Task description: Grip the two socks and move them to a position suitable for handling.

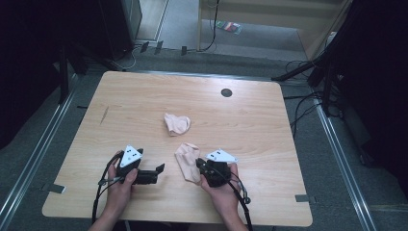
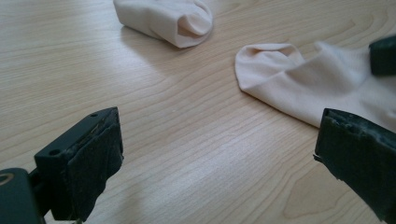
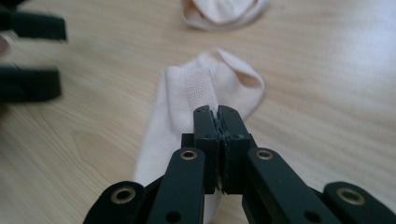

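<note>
Looking down from the high view, I have both tongs low over the bench (image 1: pixel 144 96), and I take the dark round hole (image 1: pixel 226 92) near its far edge as my landmark. The flat sock (image 1: pixel 187 161) lies well on my side of that hole, and my right tongs (image 1: pixel 201 166) meet its edge. The balled sock (image 1: pixel 176 123) sits between the hole and the flat one, apart from both. My left tongs (image 1: pixel 156 172) rest beside the flat sock, away from it, probably waiting to take the other end.

In the left gripper view my left tongs (image 2: pixel 219 154) stand wide with bare wood between them. The flat sock (image 2: pixel 299 84) lies ahead, untouched, and the balled sock (image 2: pixel 168 18) lies beyond, toward the hole's side.

In the right gripper view my right tongs (image 3: pixel 218 116) are pinched together on a raised fold of the flat sock (image 3: pixel 205 88), presumably so I can lift it. The balled sock (image 3: pixel 224 11) lies farther on.
</note>
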{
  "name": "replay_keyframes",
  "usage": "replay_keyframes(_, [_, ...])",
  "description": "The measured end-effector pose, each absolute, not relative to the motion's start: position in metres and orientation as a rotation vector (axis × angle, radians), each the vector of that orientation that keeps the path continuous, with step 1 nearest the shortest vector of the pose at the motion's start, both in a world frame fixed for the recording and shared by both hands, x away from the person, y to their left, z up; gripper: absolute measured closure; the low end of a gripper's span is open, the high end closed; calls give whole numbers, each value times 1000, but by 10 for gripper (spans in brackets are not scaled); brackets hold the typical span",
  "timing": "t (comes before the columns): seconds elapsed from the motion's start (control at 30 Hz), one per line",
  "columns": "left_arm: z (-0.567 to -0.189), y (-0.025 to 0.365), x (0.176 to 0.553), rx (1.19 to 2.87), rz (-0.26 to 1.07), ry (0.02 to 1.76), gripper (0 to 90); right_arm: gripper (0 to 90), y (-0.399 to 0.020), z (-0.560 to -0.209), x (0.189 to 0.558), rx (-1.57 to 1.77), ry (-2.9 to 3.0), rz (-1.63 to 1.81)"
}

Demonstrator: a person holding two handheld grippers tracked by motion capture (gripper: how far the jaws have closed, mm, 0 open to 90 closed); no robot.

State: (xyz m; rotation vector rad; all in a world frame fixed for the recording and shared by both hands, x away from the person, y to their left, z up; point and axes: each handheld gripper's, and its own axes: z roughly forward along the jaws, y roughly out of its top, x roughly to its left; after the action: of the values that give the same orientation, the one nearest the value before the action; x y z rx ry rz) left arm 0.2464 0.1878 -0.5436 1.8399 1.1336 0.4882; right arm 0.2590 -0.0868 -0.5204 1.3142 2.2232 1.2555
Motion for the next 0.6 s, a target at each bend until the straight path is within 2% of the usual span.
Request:
replay_keyframes(0.1, [-545, 182, 246, 1847, 465, 1131, 13, 886, -83, -502, 264, 1309, 2210, 1301])
replay_keyframes(0.13, [-545, 177, 246, 1836, 420, 1131, 13, 885, -76, -489, 267, 1290, 2211, 1316])
replay_keyframes(0.2, [-545, 173, 246, 1837, 411, 1130, 13, 885, -74, -485, 268, 1280, 2212, 1318])
replay_keyframes(0.27, [-547, 157, 245, 1859, 376, 1099, 13, 885, -65, -471, 271, 1253, 2211, 1327])
replay_keyframes(0.5, [-539, 132, 247, 1852, 412, 1082, 18, 884, -48, -448, 270, 1229, 2210, 1390])
replay_keyframes(0.57, [-537, 128, 246, 1843, 494, 1101, 97, 885, -43, -441, 268, 1213, 2219, 1424])
replay_keyframes(0.6, [-537, 128, 245, 1845, 527, 1102, 174, 885, -42, -433, 264, 1212, 2223, 1462])
